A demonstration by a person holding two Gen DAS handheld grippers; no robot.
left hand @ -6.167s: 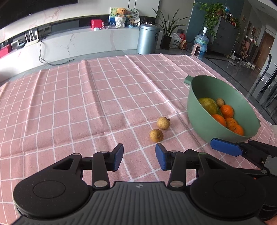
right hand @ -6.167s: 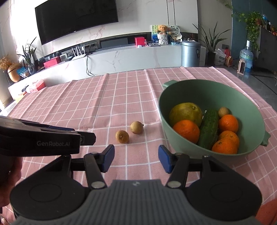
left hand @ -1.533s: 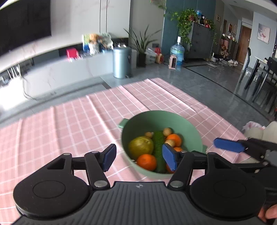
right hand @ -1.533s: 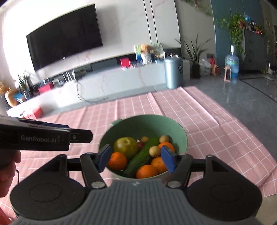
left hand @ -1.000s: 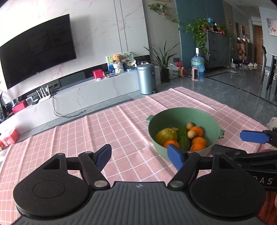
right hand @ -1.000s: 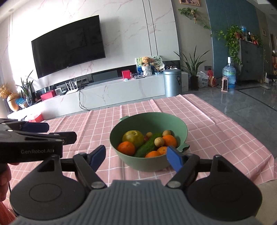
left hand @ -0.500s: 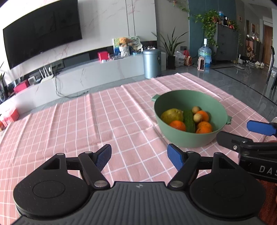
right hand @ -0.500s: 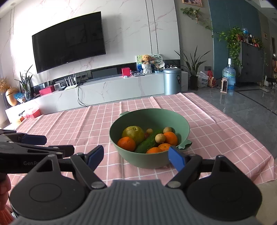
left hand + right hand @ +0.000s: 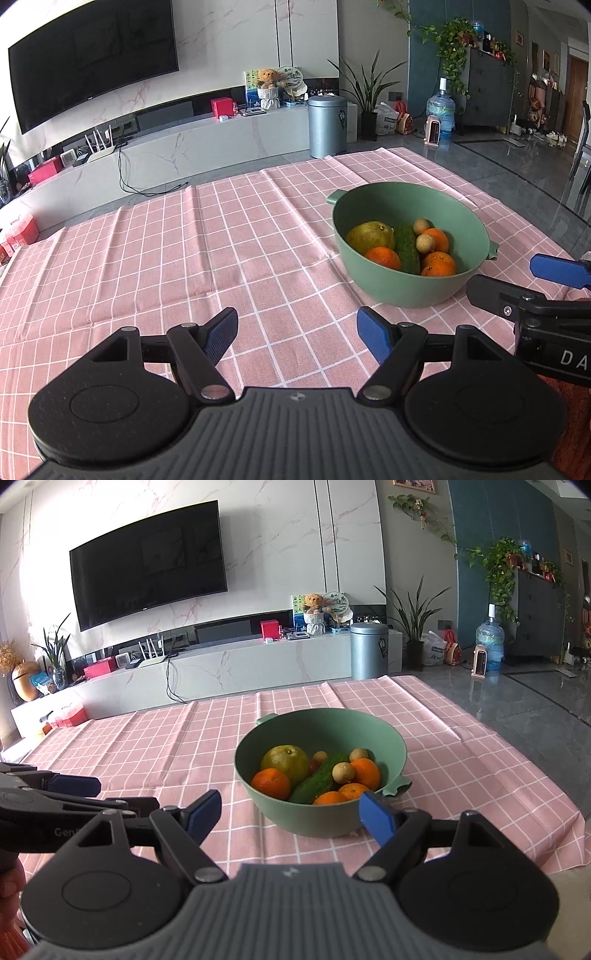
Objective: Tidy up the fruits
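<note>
Green plastic was the material of the bowl (image 9: pixel 391 746), which stood on the pink checked tablecloth (image 9: pixel 166 251) toward the right side of the table. Inside it lay the fruits: a large yellow-green citrus (image 9: pixel 285 763), several oranges (image 9: pixel 270 783), two small brown longans (image 9: pixel 343 771) and a cucumber (image 9: pixel 317 782) between them. No fruit could be seen on the cloth itself in either view.

The left gripper (image 9: pixel 297 334) hovered over bare cloth, its blue pads wide apart and nothing between them. The right gripper (image 9: pixel 290 814) was held in front of the bowl, also spread wide and empty (its pads only framed the bowl in the picture; they did not touch it).

Judging from this, the collecting seemed finished, and the step in hand was probably to draw both tools away. To do this well, I think the person should have kept both grippers above the rim and moved them back gently, so that no finger would catch the bowl's small handle (image 9: pixel 398 787) or drag the cloth. A pull on the cloth could shift the bowl, which stood not far from the table's right edge. A last look over the cloth for any stray fruit would also have been wise.
</note>
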